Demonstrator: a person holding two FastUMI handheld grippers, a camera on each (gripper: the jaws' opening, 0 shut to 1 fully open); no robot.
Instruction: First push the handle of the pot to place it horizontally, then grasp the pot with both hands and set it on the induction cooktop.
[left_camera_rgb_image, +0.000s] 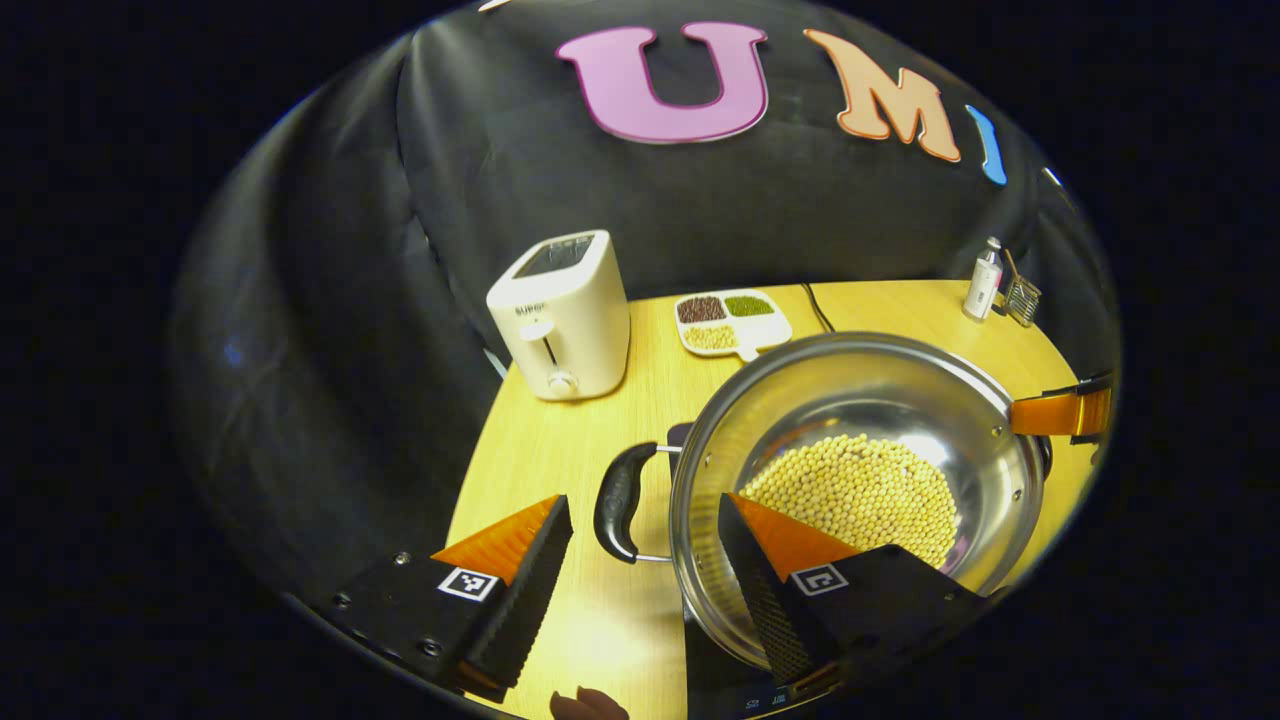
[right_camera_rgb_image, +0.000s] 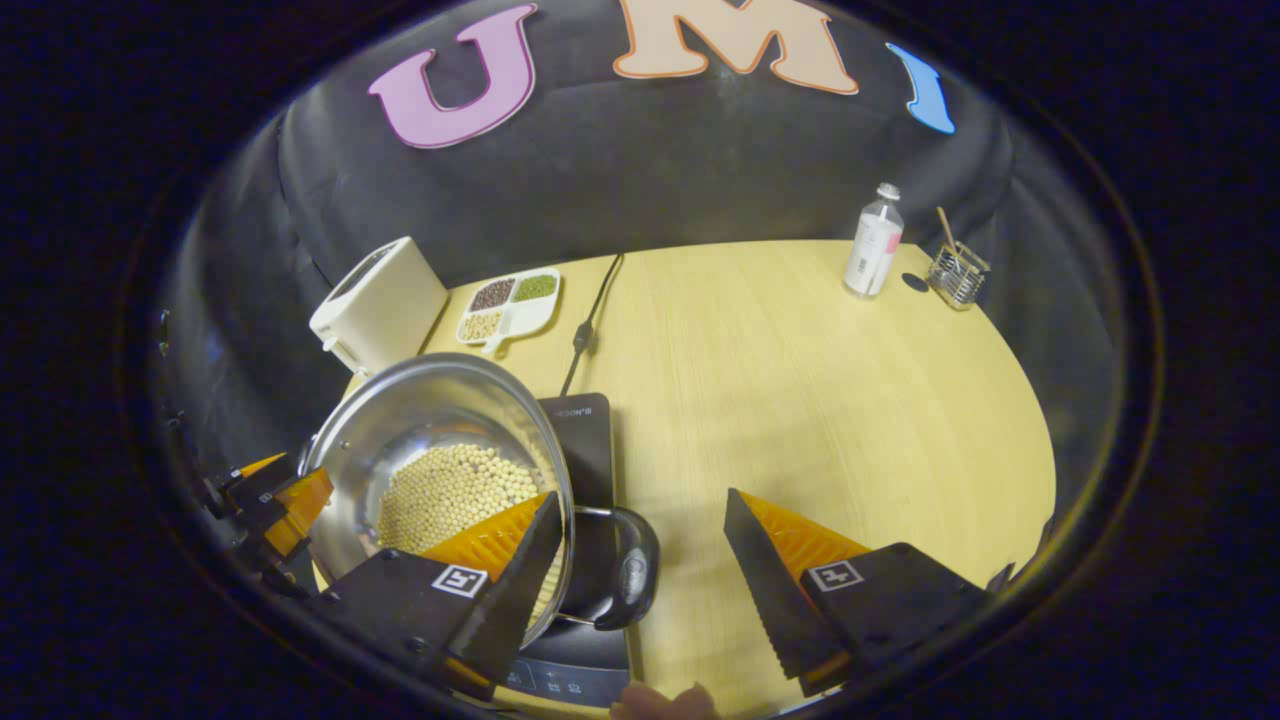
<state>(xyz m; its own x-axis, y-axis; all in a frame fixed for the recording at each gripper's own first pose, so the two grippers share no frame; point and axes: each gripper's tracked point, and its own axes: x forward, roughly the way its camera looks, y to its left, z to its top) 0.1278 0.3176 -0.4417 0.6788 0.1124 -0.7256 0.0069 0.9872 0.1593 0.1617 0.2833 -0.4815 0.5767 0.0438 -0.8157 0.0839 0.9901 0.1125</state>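
Left gripper (left_camera_rgb_image: 640, 570): jaws wide, ridged fingers (left_camera_rgb_image: 520, 590) straddling the pot's near side handle (left_camera_rgb_image: 620, 500) and rim; one finger outside on the table, the other inside the pot over the beans; neither presses on the handle. Right gripper (right_camera_rgb_image: 640, 575): jaws wide as well, one finger inside the pot rim, the other out over bare table, with the opposite side handle (right_camera_rgb_image: 628, 570) in the gap between them, untouched. Each finger carries a small square black-and-white marker. The pot (left_camera_rgb_image: 860, 470) is a round, shiny steel vessel with black curved loop handles on wire brackets; its bottom is covered by a layer of small round yellow beans (left_camera_rgb_image: 850, 490). It sits over the induction cooktop (right_camera_rgb_image: 585, 450), a flat black glass slab with a short line of pale print at its far corner, too small to read in full, and touch symbols on its near edge. The table (right_camera_rgb_image: 800, 380) is pale yellow wood grain with a rounded edge. Farther off: a cream toaster (left_camera_rgb_image: 562, 315) with partly legible lettering on its side; a white divided dish (left_camera_rgb_image: 732, 320) of dark, green and tan grains; a black power cord (right_camera_rgb_image: 590, 320); a clear bottle (right_camera_rgb_image: 873, 242) with a white label; a small wire basket (right_camera_rgb_image: 958, 272).
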